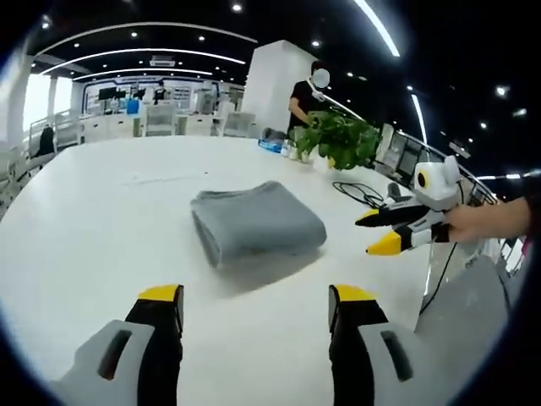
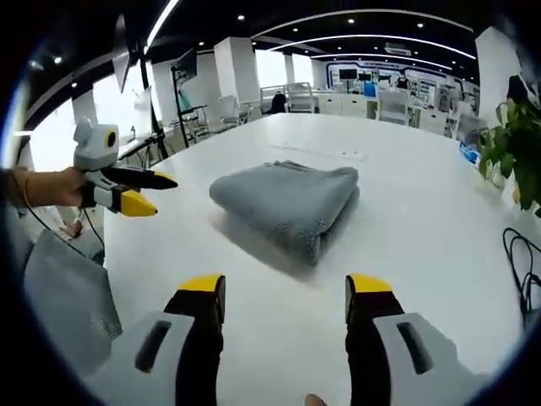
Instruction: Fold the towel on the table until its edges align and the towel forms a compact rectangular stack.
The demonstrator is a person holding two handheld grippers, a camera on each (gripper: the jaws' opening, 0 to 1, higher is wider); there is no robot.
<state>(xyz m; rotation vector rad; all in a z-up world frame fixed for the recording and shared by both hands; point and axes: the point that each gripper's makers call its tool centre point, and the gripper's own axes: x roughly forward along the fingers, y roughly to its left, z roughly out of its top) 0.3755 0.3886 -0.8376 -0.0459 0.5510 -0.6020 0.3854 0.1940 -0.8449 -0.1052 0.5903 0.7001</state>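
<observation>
A grey towel (image 1: 256, 223) lies folded into a thick, compact rectangle on the white table (image 1: 101, 211). My left gripper (image 1: 255, 303) hangs above the table on the near side of the towel, open, nothing between its yellow-tipped jaws. From the right, my right gripper (image 1: 377, 230) comes into the left gripper view, held by a hand, jaws apart, clear of the towel. In the right gripper view the same towel (image 2: 287, 200) sits ahead of my right gripper (image 2: 286, 296), which is open and empty. The left gripper (image 2: 150, 191) shows at the left there, also apart from the towel.
A potted green plant (image 1: 338, 139) and black cables (image 1: 362, 193) sit at the table's far right. A person in black (image 1: 306, 100) stands behind the plant. Chairs and desks (image 1: 161, 118) fill the room beyond. The table edge (image 2: 106, 254) falls off beside the left hand.
</observation>
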